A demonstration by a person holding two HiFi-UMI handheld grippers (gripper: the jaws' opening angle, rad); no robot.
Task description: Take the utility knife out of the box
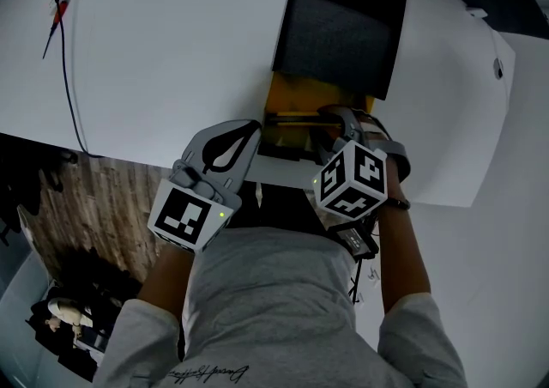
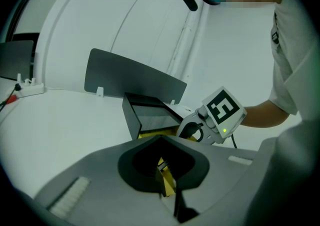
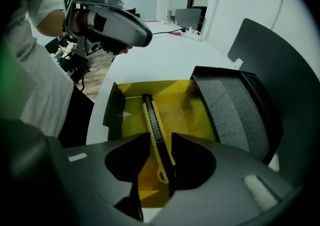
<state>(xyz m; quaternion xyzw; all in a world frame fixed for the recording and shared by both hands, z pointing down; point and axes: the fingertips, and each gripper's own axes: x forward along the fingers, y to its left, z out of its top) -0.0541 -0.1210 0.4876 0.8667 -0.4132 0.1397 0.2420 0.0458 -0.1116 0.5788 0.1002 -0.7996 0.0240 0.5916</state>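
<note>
Right gripper [image 3: 161,142] points steeply down, jaws seemingly clear astride utility knife [image 3: 152,120].

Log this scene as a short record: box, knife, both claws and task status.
box: open on the table, yellow inside
lid: folded back, lined with grey foam
knife: lying flat in the box
right claw: open, pointing down, one tip on each side of the knife, not gripping it
left claw: closed on a yellow piece, apparently the box's edge
task status: knife not yet out
</note>
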